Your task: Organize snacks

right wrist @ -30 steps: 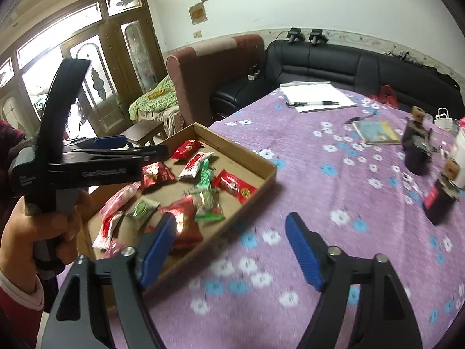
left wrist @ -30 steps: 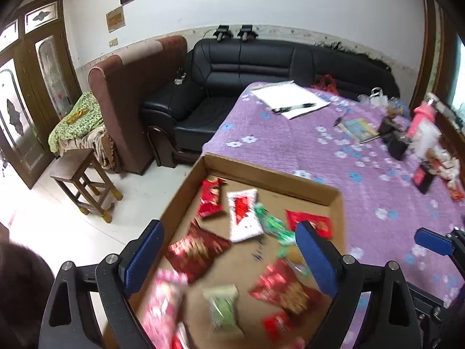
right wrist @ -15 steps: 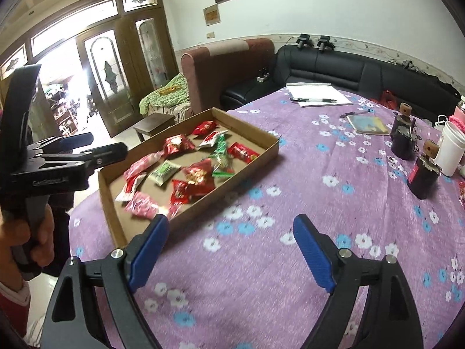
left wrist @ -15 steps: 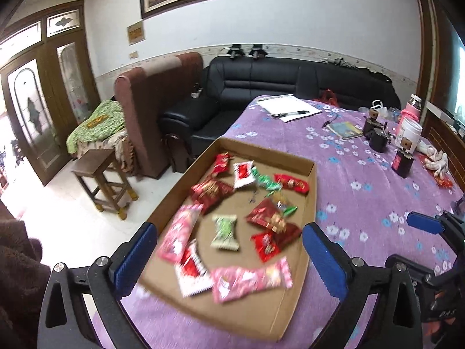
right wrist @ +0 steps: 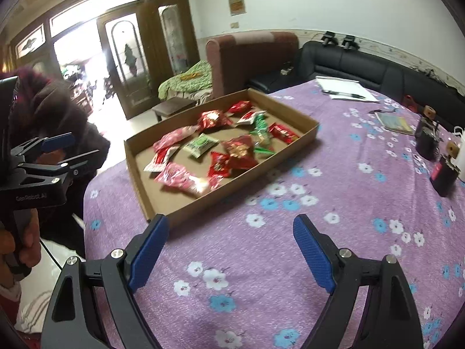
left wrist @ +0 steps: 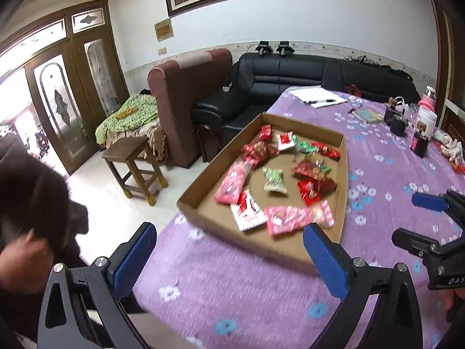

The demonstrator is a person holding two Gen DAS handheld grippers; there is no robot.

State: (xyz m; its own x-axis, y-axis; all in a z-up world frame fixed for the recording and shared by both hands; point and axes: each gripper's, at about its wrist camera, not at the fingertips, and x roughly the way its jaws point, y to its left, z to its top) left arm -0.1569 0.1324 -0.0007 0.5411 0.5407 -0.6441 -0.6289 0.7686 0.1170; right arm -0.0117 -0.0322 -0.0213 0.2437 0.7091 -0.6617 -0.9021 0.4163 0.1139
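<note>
left claw (left wrist: pixel 229 261) wide, nothing between its blue pads; its jaws have just been opening over the last second. right claw (right wrist: pixel 229 251) also wide and empty, jaws likewise just opened a little, then steady. both hover over bare purple flowered cloth on the table (right wrist: pixel 334 232), just short of the near wall of the cardboard tray (right wrist: pixel 232 190). change from a second ago: the left wrist view then sat right over the tray with packets filling the gap between the pads; now the whole tray lies ahead of the pads, so the left claw has backed away. right view shows the same retreat, tray further off. the snacks (left wrist: pixel 279 174) all lie loose inside the tray, unsorted: a pink packet (left wrist: pixel 293 216) and a red-white packet (left wrist: pixel 248 209) nearest, a green packet (left wrist: pixel 274 180) mid-tray, red packets (left wrist: pixel 261 148) toward the far end. none is held. judgement: sorting looks not yet started, or between picks; the pull-back reads as a reset. beyond the tray: papers with a pen (left wrist: pixel 319 99), small bottles (left wrist: pixel 420 142) at the right edge, black sofa (left wrist: pixel 290 72) behind.
</note>
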